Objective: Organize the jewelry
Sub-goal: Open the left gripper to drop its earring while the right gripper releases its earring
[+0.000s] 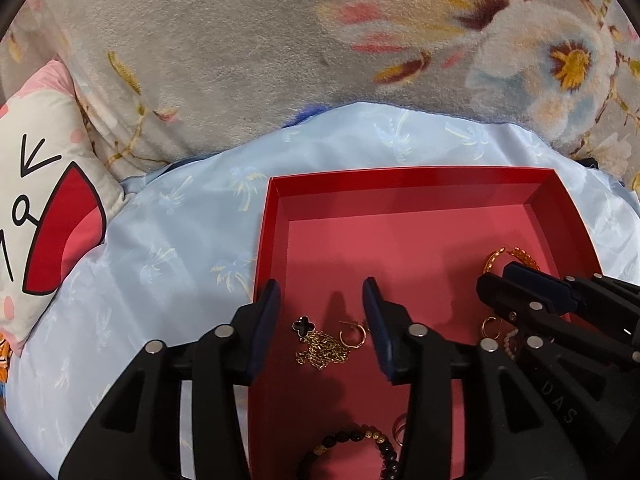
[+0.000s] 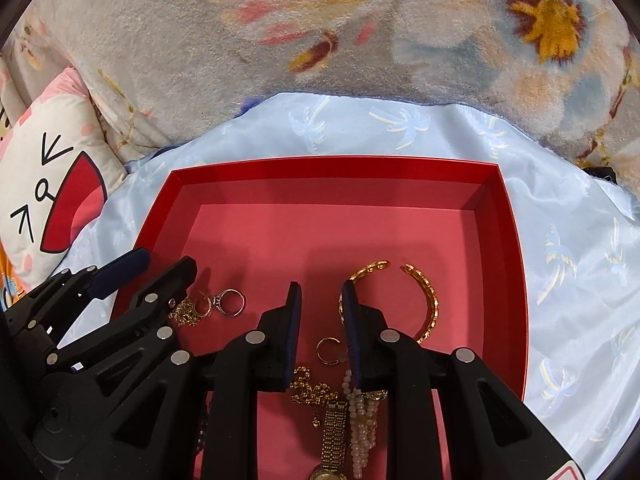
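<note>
A shallow red box [image 1: 408,184] [image 2: 332,168] lies on pale blue cloth. My left gripper [image 1: 320,292] [image 2: 164,264] hovers open over the box's left side. On the floor beneath its gap lie a gold chain with a black clover pendant [image 1: 318,346] and a gold hoop earring [image 1: 354,334]. Over the box's middle, my right gripper [image 2: 322,292] [image 1: 500,278] has its jaws a narrow gap apart with nothing pinched. A small gold ring [image 2: 330,350] rests on the floor under it. A gold bangle [image 2: 428,304] [image 1: 508,258] curves just to its right.
Also in the box are a silver stone ring [image 2: 232,302], a gold watch [image 2: 334,432], a pearl strand [image 2: 362,420] and a black bead bracelet [image 1: 360,444]. A floral blanket [image 1: 240,40] lies behind, and a cartoon pillow [image 1: 48,200] sits at the left.
</note>
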`<state>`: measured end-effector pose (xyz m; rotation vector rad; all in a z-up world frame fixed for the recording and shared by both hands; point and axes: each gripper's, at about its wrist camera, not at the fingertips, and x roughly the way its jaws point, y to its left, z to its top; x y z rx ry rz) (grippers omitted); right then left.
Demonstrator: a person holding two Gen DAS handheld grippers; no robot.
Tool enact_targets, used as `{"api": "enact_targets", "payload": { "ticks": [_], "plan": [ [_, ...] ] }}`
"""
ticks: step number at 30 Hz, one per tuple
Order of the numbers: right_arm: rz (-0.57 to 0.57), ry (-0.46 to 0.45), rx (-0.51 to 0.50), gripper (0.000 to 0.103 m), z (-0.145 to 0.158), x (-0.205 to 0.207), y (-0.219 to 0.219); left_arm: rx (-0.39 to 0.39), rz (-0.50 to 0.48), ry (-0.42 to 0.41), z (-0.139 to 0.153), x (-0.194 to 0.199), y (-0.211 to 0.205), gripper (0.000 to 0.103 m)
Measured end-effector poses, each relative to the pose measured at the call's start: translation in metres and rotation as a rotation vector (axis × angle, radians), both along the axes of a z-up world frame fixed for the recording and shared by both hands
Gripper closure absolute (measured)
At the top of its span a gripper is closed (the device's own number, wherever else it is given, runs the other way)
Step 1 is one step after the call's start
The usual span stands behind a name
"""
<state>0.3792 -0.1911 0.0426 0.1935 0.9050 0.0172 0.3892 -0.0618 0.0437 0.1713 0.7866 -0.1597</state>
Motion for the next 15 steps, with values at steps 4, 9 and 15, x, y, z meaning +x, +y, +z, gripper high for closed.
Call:
{"api": "enact_targets", "payload": {
  "ticks": [4,9,15],
  "plan": [
    [-0.004,-0.013,-0.001,0.08,0.002,-0.003,-0.002,0.001,0.006,-0.005,0.001,-0.001,0.0,0.06],
    [-0.021,-0.044,-0.012,0.062,0.008,-0.011,-0.003,-0.008,0.012,-0.009,0.001,-0.002,0.003,0.06],
    [-0.052,-0.105,-0.066,0.042,0.024,-0.043,-0.01,-0.01,0.004,-0.051,0.007,-0.025,0.006,0.056]
  ]
}}
